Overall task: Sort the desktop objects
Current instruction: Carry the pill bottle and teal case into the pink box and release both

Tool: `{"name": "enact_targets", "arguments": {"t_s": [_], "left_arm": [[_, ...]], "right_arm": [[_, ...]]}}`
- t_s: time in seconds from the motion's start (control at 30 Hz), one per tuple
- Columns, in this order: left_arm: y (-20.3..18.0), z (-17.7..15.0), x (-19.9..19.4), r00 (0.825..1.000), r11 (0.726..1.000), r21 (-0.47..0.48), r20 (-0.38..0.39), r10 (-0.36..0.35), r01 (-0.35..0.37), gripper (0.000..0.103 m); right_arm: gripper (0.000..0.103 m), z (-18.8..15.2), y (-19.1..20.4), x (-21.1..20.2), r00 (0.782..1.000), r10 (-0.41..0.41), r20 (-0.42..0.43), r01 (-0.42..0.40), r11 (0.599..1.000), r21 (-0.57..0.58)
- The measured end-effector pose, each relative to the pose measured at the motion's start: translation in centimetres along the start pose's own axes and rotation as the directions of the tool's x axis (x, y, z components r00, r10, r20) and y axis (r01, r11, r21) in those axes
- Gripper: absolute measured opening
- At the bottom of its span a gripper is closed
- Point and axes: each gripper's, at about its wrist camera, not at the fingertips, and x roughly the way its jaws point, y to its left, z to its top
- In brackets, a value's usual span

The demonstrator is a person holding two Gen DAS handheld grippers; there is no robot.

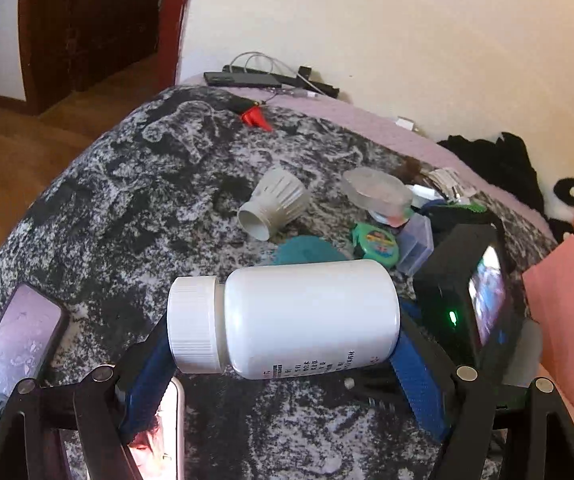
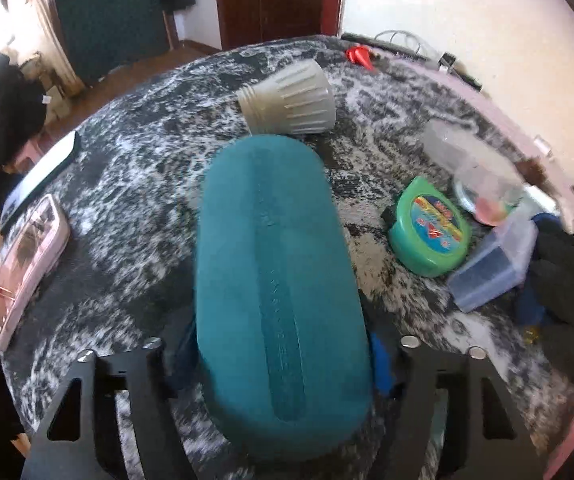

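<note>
White plastic pill bottle (image 1: 287,316) is held crosswise in left gripper (image 1: 283,364). Teal oblong case (image 2: 279,292) is straddled lengthwise by right gripper (image 2: 283,356); contact cannot be told.

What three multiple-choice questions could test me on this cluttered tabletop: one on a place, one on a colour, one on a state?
1. Where does the green tape measure lie?
A. beside the clear plastic box
B. on the floor
C. on top of the phone

2. What colour is the long case between the right hand-held gripper fingers?
A. red
B. teal
C. yellow

3. How is the white bottle in the left hand-held gripper held?
A. upright
B. cap off
C. sideways, cap on

Answers: 1 A, the two sit side by side on the table. 2 B, its whole surface is teal. 3 C, the cap points left, still screwed on.
</note>
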Motion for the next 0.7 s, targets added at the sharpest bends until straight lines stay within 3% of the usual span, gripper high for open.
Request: {"name": "enact_targets", "arguments": {"t_s": [0.17, 0.23, 0.37, 0.7], "left_arm": [[-1.7, -0.3, -0.2, 1.0, 1.0, 0.025, 0.009, 0.004, -0.004, 0.084], [-2.5, -0.4, -0.5, 1.0, 0.999, 0.039, 0.015, 0.004, -0.004, 0.084], [-4.4, -0.9, -1.3, 1.0, 0.997, 0.073, 0.028, -0.001, -0.001, 0.084], [-11.7, -1.3, -4.0, 0.993, 0.985, 0.15, 0.073, -0.098, 0.086, 0.084]], "right_arm": [[0.067, -1.0, 1.9, -4.4, 0.986, -0.159, 0.043, 0.16, 0.987, -0.004], [0.067, -1.2, 2.3, -7.2, 0.968, -0.232, 0.095, 0.232, 0.973, 0.015], [0.068, -2.2, 2.3, -12.8, 0.937, -0.307, 0.167, 0.299, 0.951, 0.073], [0.068, -7.8, -0.9, -26.0, 0.817, -0.501, 0.287, 0.433, 0.86, 0.268]]}}
